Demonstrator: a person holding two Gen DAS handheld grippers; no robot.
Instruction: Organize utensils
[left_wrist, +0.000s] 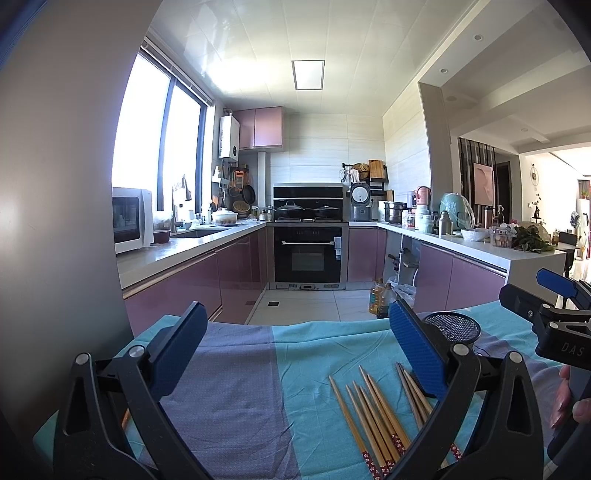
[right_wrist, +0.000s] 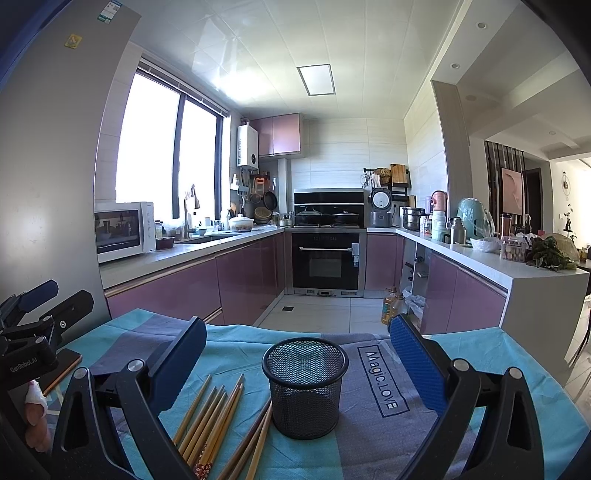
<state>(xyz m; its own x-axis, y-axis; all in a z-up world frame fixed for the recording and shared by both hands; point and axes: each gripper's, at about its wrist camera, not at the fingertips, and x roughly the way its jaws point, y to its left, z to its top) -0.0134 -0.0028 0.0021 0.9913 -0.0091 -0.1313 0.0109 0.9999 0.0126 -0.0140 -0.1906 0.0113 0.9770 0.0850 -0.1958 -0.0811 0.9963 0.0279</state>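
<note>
Lying loose on the teal-and-grey cloth (right_wrist: 369, 435), wooden chopsticks (right_wrist: 210, 417) sit just left of the upright black mesh cup (right_wrist: 305, 384), some touching its base. Left gripper (left_wrist: 295, 347) and right gripper (right_wrist: 297, 354) both hover, jaws apart, empty.

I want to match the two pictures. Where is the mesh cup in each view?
Left wrist: the mesh cup is at right, only its rim showing behind a blue finger.
Right wrist: the cup stands whole at lower centre, right of the chopsticks.
Shared landmark: the oven.
</note>
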